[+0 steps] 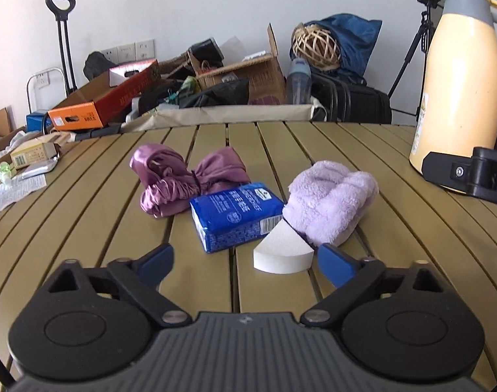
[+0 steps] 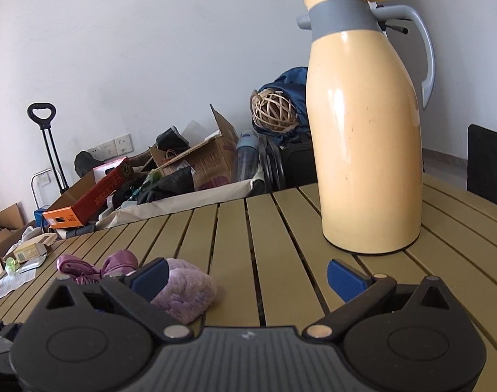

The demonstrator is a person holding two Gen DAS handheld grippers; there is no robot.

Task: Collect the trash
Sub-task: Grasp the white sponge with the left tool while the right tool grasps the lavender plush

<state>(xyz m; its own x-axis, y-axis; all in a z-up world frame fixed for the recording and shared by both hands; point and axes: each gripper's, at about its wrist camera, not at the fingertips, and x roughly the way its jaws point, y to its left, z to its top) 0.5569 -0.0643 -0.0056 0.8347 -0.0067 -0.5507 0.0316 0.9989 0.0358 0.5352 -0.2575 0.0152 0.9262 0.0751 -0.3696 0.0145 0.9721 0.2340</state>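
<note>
On the olive slatted table (image 1: 85,228) lie a blue tissue packet (image 1: 235,215), a white foam wedge (image 1: 281,251), a crumpled purple satin cloth (image 1: 186,179) and a fluffy lilac slipper (image 1: 330,202). My left gripper (image 1: 245,256) is open just short of the packet and the wedge, its blue pads (image 1: 160,258) touching neither. My right gripper (image 2: 248,276) is also open, with only bare table between its fingers. The lilac slipper (image 2: 186,294) sits behind its left finger, with the satin cloth (image 2: 94,266) further left. A black part of the right gripper (image 1: 471,173) shows at the right edge of the left wrist view.
A tall cream thermos jug (image 2: 366,130) stands on the table's far right. Papers, a small box (image 1: 29,156) and a foil pack lie at the left edge. Behind the table are cardboard boxes, an orange box (image 1: 94,107), a wicker ball, bags, a tripod and a black chair (image 2: 487,166).
</note>
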